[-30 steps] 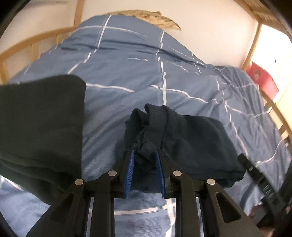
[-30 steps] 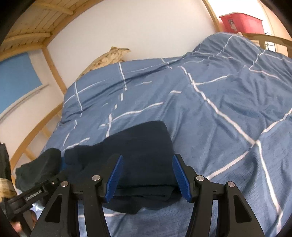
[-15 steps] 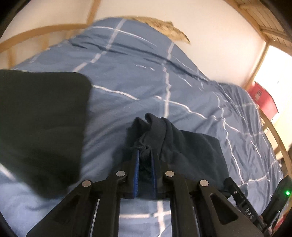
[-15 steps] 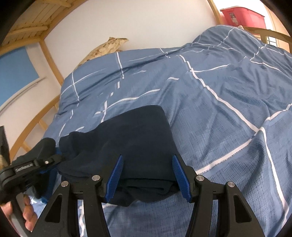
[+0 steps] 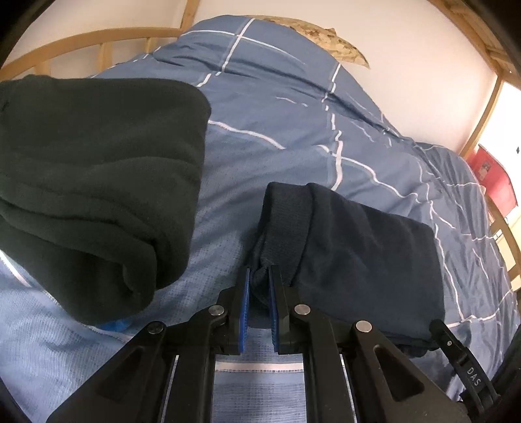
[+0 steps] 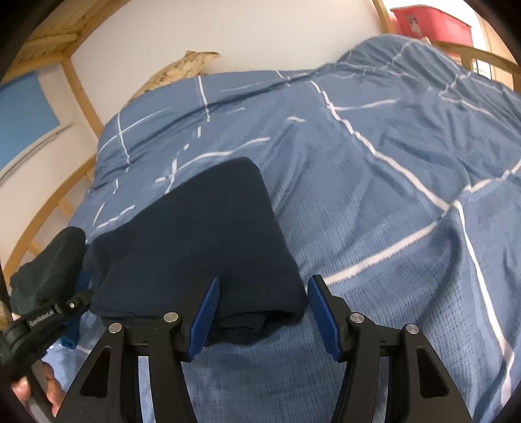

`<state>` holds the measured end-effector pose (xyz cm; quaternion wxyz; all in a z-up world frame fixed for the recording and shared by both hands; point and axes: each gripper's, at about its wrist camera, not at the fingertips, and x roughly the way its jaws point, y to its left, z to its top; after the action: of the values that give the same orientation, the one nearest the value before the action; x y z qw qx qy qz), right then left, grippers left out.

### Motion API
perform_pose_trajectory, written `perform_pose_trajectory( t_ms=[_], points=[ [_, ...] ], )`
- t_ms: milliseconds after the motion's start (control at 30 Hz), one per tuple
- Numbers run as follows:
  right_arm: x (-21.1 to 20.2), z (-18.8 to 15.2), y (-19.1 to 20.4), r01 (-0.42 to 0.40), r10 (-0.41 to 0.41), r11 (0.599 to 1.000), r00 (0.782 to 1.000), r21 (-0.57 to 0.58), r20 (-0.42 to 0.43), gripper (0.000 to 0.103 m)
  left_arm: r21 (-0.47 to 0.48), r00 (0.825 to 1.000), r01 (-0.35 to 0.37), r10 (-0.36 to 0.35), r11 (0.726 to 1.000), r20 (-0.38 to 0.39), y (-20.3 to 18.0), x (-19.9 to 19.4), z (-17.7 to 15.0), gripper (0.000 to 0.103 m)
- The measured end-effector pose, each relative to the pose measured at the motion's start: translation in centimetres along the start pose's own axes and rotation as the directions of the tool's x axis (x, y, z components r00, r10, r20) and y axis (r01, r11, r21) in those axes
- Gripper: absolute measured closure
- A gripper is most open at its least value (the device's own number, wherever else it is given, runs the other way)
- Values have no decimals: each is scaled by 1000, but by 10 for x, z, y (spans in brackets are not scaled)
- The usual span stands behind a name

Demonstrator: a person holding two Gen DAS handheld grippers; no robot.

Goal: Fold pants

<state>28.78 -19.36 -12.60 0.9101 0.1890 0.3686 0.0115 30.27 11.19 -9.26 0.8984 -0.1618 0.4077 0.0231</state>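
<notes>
Blue checked duvet [image 5: 293, 136] on wood-frame bed: left gripper [image 5: 259, 286] jaws pinching navy pants [image 5: 358, 253], right gripper [image 6: 262, 309] jaws spread.

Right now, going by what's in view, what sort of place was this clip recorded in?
Most likely a bedroom. The navy pants lie on a bed under a blue duvet with white grid lines, inside a light wooden bed frame. A red storage bin stands past the far end.

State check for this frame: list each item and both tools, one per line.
Navy pants: folded compact, lying on duvet.
Left tool: shut on navy pants' edge.
Right tool: open, straddling the pants' near corner.
Dark green garment: folded, lying beside the pants.
Duvet: spread, wrinkled.
</notes>
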Motion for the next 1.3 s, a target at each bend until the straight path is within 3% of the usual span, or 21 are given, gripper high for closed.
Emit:
perform_pose_trajectory(
  t_ms=[167,267,333,433,500,600,800,900,1067,1200,1300],
  points=[
    [-3,-3,0,31,-31,1000,999,-5,-17,41,22,999,-40,40,999,-7,-2,1,0,89],
    [-10,-2,1,33,-33,999,999,-4,-5,41,49,998,-49,48,998,27,-5,-14,-1,80],
    [-18,0,0,30,-30,1000,999,-4,10,40,59,995,-51,46,997,90,-6,-35,-3,50],
    [-33,6,-2,-6,6,1000,999,7,38,31,122,986,-51,30,991,164,-13,-63,-7,39],
    [-39,13,-2,-34,34,999,998,-7,58,27,161,981,-79,48,984,189,-18,-66,-3,36],
    [-34,32,1,-40,43,999,997,-34,63,26,173,990,-57,32,983,140,-23,-49,10,36],
    [26,66,8,-62,57,997,994,-51,-93,26,172,998,-62,57,983,33,-33,-10,37,36],
    [42,71,9,-68,60,995,992,-73,-112,26,197,998,-58,62,979,-16,-39,5,40,36],
    [59,69,-1,-97,92,995,984,-26,-153,26,222,995,-86,95,971,-31,-44,11,36,36],
    [63,66,-9,-136,135,991,978,3,-160,26,266,995,-101,91,959,48,-57,-8,30,34],
    [64,65,-16,-168,174,985,971,50,-163,26,229,995,-93,98,969,-10,-53,2,26,33]
  ],
)
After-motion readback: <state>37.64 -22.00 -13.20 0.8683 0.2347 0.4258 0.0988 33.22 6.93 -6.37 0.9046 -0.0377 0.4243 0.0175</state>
